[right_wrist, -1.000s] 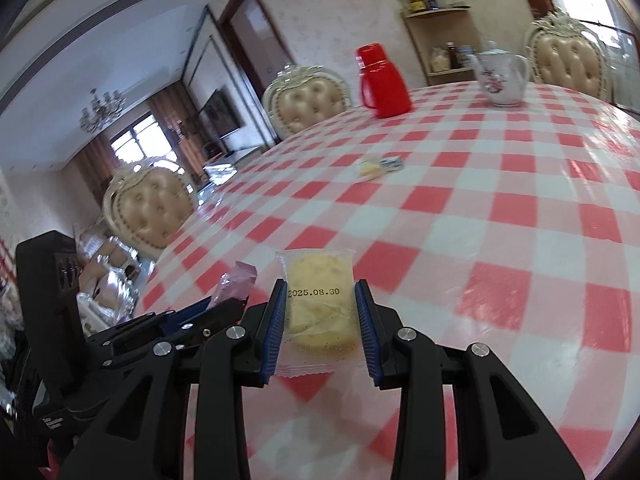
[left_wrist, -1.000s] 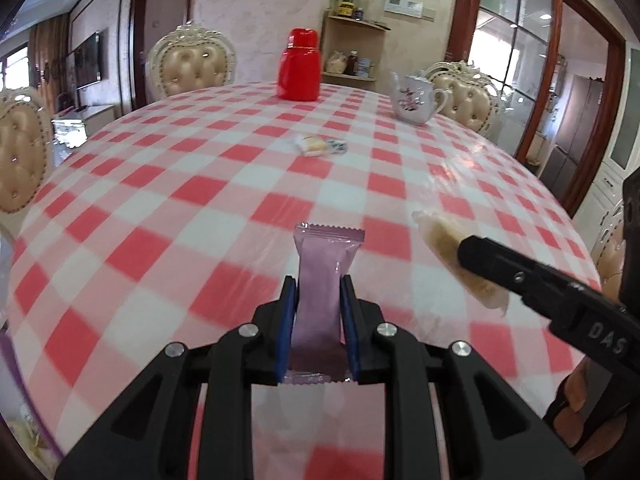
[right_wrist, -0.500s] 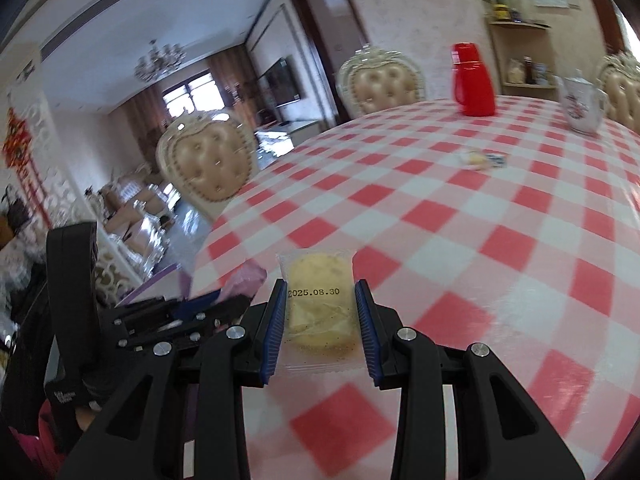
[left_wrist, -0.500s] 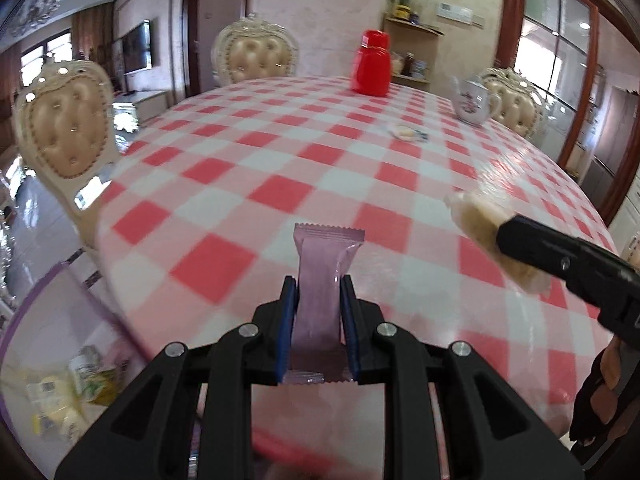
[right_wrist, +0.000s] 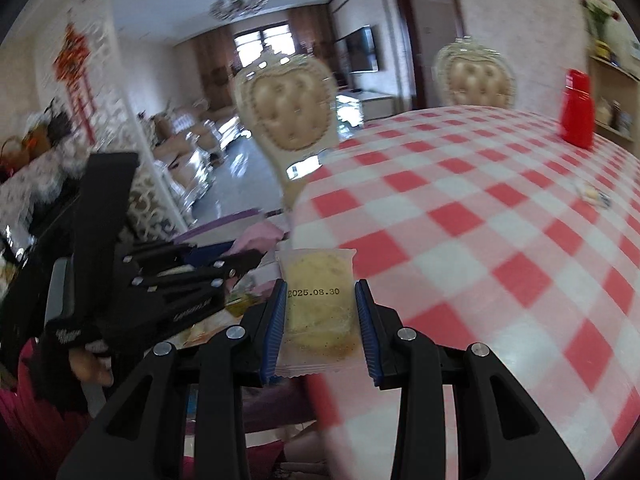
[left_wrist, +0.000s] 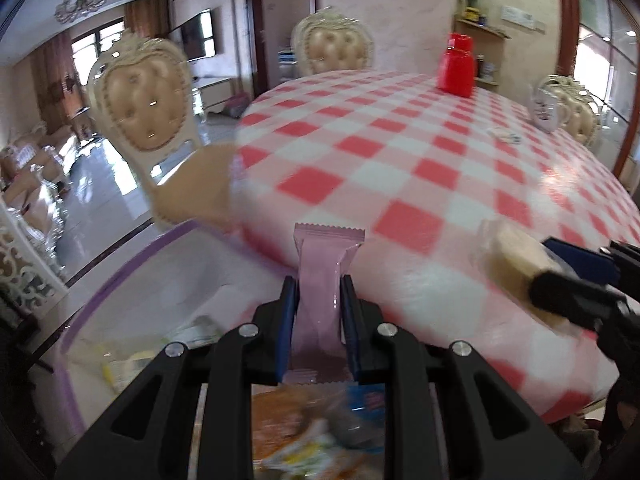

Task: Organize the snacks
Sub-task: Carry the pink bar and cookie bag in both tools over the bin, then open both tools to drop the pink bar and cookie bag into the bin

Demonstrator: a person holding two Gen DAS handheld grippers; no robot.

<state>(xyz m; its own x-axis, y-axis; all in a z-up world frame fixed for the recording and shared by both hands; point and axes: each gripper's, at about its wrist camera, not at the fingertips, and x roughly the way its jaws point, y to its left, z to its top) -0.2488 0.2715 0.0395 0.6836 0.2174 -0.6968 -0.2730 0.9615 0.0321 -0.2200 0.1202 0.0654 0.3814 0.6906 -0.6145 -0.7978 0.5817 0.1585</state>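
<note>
My left gripper [left_wrist: 319, 280] is shut on a pink snack bar [left_wrist: 322, 280] that stands up between its blue pads. It hangs past the table's left edge, over a clear bin with a purple rim [left_wrist: 116, 276] that holds several blurred snack packets [left_wrist: 320, 436]. My right gripper [right_wrist: 321, 286] is shut on a clear packet with a yellow biscuit [right_wrist: 318, 300] stamped with a date. It hovers at the table edge, to the right of the left gripper [right_wrist: 248, 258]. In the left wrist view the right gripper [left_wrist: 548, 264] enters from the right with the biscuit packet [left_wrist: 508, 252].
The round table [left_wrist: 420, 168] has a red-and-white checked cloth. On it stand a red jug [left_wrist: 458, 66], a white teapot [left_wrist: 544, 106] and one small snack [left_wrist: 504, 134] far off. Padded chairs [left_wrist: 144, 108] ring the table, one close to the bin.
Both grippers have swept left from over the table to its left edge, each keeping its snack. The bin has come into view beneath the left gripper.
</note>
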